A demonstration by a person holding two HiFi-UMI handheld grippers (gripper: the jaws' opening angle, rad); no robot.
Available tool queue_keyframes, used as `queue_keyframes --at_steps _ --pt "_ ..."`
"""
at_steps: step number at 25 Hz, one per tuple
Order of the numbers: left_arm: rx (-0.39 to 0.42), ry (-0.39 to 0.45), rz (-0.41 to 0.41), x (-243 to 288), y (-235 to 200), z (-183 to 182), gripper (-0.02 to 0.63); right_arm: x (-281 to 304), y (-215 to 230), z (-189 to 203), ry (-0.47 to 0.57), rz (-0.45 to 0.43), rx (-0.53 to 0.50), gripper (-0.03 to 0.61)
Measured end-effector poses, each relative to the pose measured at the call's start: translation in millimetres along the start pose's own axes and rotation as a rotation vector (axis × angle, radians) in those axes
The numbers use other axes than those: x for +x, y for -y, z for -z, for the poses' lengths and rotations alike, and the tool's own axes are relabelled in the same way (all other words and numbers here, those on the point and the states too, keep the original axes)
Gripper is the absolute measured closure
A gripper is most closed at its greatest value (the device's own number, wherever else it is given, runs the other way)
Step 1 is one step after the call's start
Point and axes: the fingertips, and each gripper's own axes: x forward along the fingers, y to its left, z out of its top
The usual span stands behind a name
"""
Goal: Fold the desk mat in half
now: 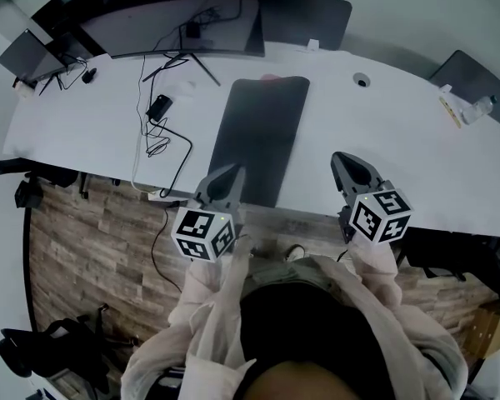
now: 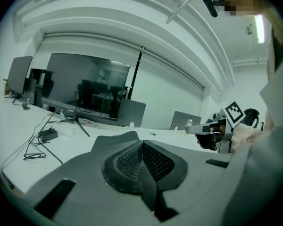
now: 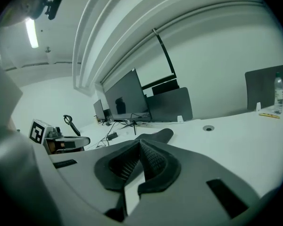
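Observation:
The dark desk mat (image 1: 258,136) lies as a long narrow strip on the white desk (image 1: 383,132), running from the near edge toward the monitor. It also shows beyond the jaws in the left gripper view as the mat (image 2: 114,139) and in the right gripper view as the mat (image 3: 161,134). My left gripper (image 1: 233,172) hovers over the mat's near left corner, its jaws shut with nothing between them (image 2: 141,144). My right gripper (image 1: 343,158) hangs over bare desk to the right of the mat, also shut and empty (image 3: 140,144). Neither touches the mat.
A wide monitor (image 1: 171,23) stands at the back, with cables and a power adapter (image 1: 159,107) left of the mat. A cable hole (image 1: 362,80) and a bottle (image 1: 479,107) are on the right. The desk's near edge runs just below the grippers, with wooden floor beyond.

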Motion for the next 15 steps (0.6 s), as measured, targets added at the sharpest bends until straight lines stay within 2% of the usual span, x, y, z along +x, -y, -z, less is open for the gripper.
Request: queue_keyframes --at_steps 8,15 --pt "0.006 -0.024 0.029 3.4 23.4 12.7 0.588 -28.4 10.7 9.5 0.025 0.087 -0.055 0.565" --pt "0.004 -0.023 0.034 -1.3 31.2 16.4 0.588 -36.7 2.8 15.1 0.020 0.093 -0.065 0.565"
